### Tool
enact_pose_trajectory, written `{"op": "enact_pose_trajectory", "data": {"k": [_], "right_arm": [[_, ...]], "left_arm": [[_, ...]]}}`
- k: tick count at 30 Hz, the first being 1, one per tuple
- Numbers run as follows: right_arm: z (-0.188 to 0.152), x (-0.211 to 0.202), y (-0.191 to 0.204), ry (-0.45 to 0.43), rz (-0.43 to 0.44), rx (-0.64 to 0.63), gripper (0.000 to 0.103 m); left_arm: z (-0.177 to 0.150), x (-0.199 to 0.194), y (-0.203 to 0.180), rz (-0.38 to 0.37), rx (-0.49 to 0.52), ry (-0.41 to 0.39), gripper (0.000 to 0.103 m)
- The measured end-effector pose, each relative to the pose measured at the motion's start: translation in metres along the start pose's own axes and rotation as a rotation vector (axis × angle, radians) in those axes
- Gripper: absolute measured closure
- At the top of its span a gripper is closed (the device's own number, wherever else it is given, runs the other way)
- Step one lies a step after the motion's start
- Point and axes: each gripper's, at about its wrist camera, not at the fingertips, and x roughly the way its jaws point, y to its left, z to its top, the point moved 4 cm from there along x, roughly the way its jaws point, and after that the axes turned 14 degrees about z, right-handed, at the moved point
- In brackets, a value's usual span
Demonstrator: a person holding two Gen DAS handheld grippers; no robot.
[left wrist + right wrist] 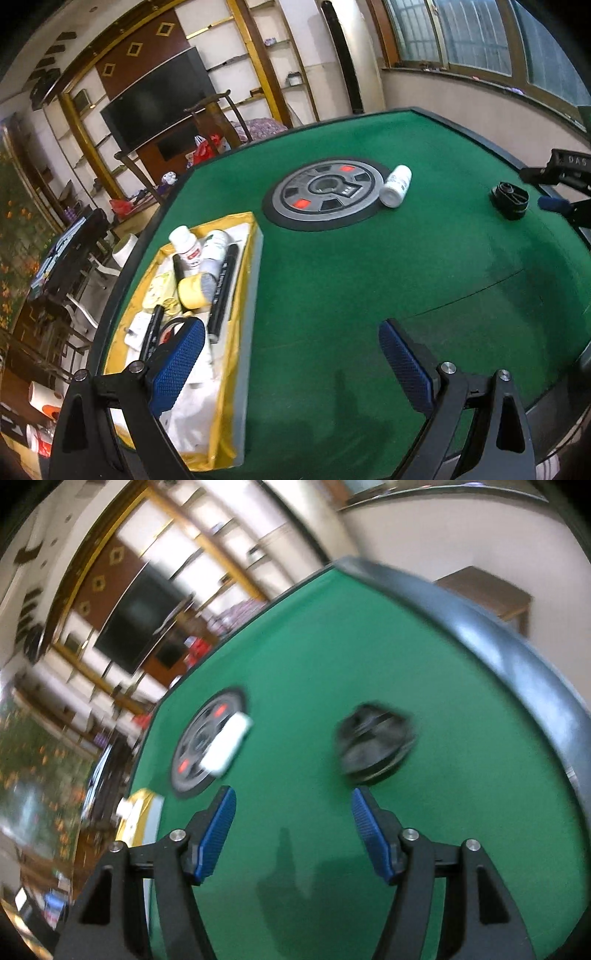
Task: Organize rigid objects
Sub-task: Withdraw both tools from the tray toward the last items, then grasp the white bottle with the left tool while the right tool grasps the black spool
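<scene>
Still, plenty could have gone wrong. The right gripper (293, 834) had its blue pads wide apart with nothing between them, and the black lid-like thing (375, 744) sat just ahead of it, at about one o'clock. The picture there was blurry, so a fast grab could have knocked the black thing toward the table (332, 295) edge near it. The white bottle (396, 185) lay on its side, touching the round disc (325, 192) at its three o'clock; a bump could have sent it rolling.

The left gripper (291, 365) was wide open and held nothing. Its left pad hung over the yellow tray (236, 332) and could have bumped things inside. The tray, at nine o'clock, held two white bottles, a yellow tape roll, black pens and small white bits.
</scene>
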Motion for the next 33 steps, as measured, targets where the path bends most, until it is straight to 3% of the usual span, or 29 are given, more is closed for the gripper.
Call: {"op": "enact_pose_trajectory", "data": {"k": [8, 12, 15, 20, 28, 33], "right_arm": [[0.033, -0.006, -0.047, -0.157, -0.105, 0.046, 0.038], [0.037, -0.006, -0.028, -0.203, -0.08, -0.022, 0.037], [0.037, -0.001, -0.01, -0.231, -0.059, -0.063, 0.028], [0.038, 0.001, -0.009, -0.286, -0.091, -0.098, 0.028], [0.043, -0.002, -0.038, -0.3, -0.157, -0.02, 0.027], [0.044, 0.003, -0.054, -0.27, -0.182, 0.034, 0.027]], "left_arm": [[0.015, 0.026, -0.026, -0.011, 0.042, 0.044, 0.006], [0.028, 0.054, -0.04, -0.061, 0.015, 0.103, 0.006], [0.048, 0.079, -0.049, -0.124, -0.045, 0.134, 0.006], [0.085, 0.106, -0.07, -0.183, -0.085, 0.13, 0.006], [0.137, 0.138, -0.134, -0.187, -0.005, 0.067, 0.006], [0.145, 0.147, -0.162, -0.207, 0.047, 0.067, 0.006]]}}
